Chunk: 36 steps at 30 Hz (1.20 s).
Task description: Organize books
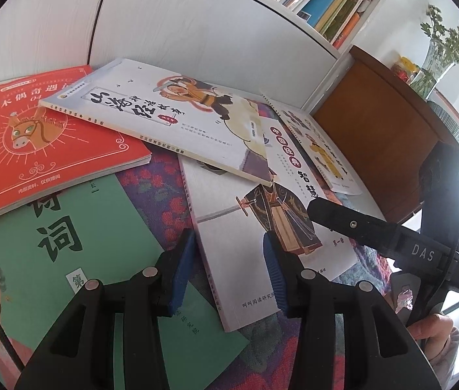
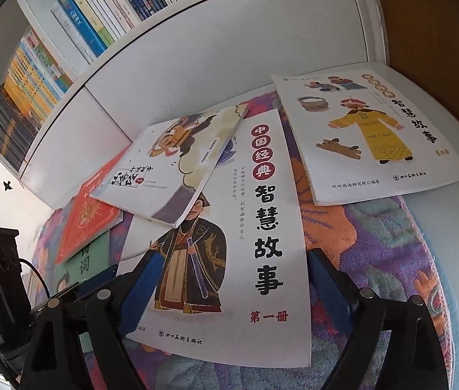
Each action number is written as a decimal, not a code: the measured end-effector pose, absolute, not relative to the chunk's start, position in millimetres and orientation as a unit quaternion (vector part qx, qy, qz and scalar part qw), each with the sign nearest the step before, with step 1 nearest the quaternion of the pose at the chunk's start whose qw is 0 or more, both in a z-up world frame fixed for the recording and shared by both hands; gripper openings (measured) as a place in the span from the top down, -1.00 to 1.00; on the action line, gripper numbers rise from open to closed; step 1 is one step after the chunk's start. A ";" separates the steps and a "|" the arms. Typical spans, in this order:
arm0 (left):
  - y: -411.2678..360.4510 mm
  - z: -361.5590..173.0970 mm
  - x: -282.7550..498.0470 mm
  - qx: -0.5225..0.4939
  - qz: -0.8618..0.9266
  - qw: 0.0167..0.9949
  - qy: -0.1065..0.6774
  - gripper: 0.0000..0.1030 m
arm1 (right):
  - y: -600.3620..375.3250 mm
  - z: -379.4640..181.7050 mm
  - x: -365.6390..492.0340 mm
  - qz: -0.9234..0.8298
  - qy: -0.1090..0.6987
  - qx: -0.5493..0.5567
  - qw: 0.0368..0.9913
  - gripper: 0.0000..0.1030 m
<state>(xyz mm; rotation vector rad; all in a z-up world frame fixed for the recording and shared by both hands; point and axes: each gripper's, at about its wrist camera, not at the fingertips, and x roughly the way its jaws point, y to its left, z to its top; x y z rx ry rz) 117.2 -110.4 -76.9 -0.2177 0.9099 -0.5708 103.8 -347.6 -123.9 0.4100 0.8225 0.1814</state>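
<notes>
Over the floral cloth [image 2: 392,260], hovering with both grippers above a scatter of books. Holding the left gripper [image 1: 227,237] narrowly parted, straddling the spine edge of the white swordsman book [image 1: 245,227]: one blue pad outside that edge, the other over the cover, clamped on nothing. Spreading the right gripper [image 2: 234,255] wide, pads flanking the lower half of that same swordsman book, pressing on neither side, carrying nothing. Spotting that book flat on the cloth, top corner tucked beneath the flying-figure book [image 1: 164,110], itself propped across a corner of the red donkey book [image 1: 34,136]. Catching the green book [image 1: 67,243] poking out below the red one. Finding the yellow-robe book [image 2: 375,136] just beside, off to the right. Glimpsing, behind it all, the white bookshelf [image 2: 99,16], packed with upright spines.
</notes>
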 end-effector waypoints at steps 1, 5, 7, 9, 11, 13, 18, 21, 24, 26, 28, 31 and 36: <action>-110.6 -77.0 117.1 -0.104 -0.271 0.854 0.432 0.19 | -346.3 -123.6 104.0 0.086 0.397 0.193 0.893 -0.75; -110.6 -76.9 117.4 -0.103 -0.271 0.854 0.432 0.18 | -340.6 -122.7 104.9 0.080 0.400 0.175 0.896 -0.77; -110.7 -77.0 117.5 -0.104 -0.271 0.853 0.433 0.18 | -339.3 -122.8 105.7 0.080 0.402 0.169 0.896 -0.77; -110.8 -77.0 117.5 -0.103 -0.271 0.853 0.433 0.17 | -339.4 -122.8 105.7 0.080 0.403 0.169 0.896 -0.77; -111.1 -76.9 117.6 -0.103 -0.271 0.854 0.433 0.17 | -340.0 -122.6 105.7 0.081 0.403 0.170 0.896 -0.77; -111.4 -76.9 117.5 -0.102 -0.271 0.854 0.433 0.17 | -341.0 -122.6 105.6 0.082 0.402 0.175 0.895 -0.77; -117.1 -74.3 117.9 -0.084 -0.264 0.851 0.446 0.15 | -347.0 -121.4 104.4 0.095 0.411 0.201 0.884 -0.77; -116.6 -71.8 117.0 -0.080 -0.261 0.844 0.462 0.15 | -353.3 -118.7 99.8 0.118 0.438 0.222 0.863 -0.77; -116.6 -67.1 109.2 -0.061 -0.258 0.834 0.483 0.15 | -349.7 -116.2 82.6 0.139 0.463 0.216 0.848 -0.77; -116.2 -64.3 97.1 -0.049 -0.256 0.828 0.496 0.15 | -344.9 -117.1 68.1 0.147 0.472 0.212 0.843 -0.77; -115.0 -61.9 79.2 -0.041 -0.259 0.820 0.508 0.15 | -339.8 -116.7 45.8 0.151 0.484 0.204 0.838 -0.77; -111.2 -58.4 46.1 -0.029 -0.267 0.811 0.520 0.15 | -340.1 -112.5 14.2 0.160 0.490 0.219 0.829 -0.76; -90.7 -58.1 -24.4 -0.032 -0.281 0.788 0.547 0.15 | -335.8 -102.4 -50.2 0.201 0.479 0.234 0.822 -0.76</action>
